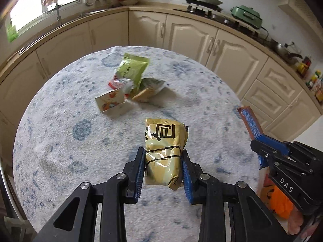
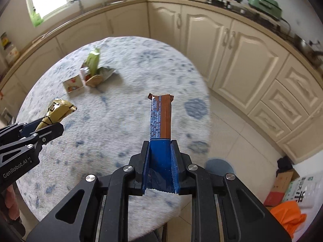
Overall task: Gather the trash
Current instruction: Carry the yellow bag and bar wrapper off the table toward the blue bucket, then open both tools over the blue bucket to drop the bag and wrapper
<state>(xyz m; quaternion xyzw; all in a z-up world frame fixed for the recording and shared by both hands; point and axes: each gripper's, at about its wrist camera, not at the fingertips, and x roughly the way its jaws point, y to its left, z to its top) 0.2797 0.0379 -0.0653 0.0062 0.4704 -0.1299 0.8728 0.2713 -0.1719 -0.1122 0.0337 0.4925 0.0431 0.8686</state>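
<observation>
Left wrist: left claw (image 1: 163, 161) grips gold packet (image 1: 164, 141).

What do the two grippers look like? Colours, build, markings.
Both match: matte black angular linkage arms with triangular cutouts and silver round pivot pins, plus ribbed blue pads inside the fingers. The left gripper shows white "GenRobot.AI" lettering in the right view; the right gripper shows white "DAS" in the left view. No cables or sleeves visible.

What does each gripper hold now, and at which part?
The left gripper holds the gold snack packet at its lower half. The right gripper holds the brown-and-blue wrapper by its blue lower end.
</observation>
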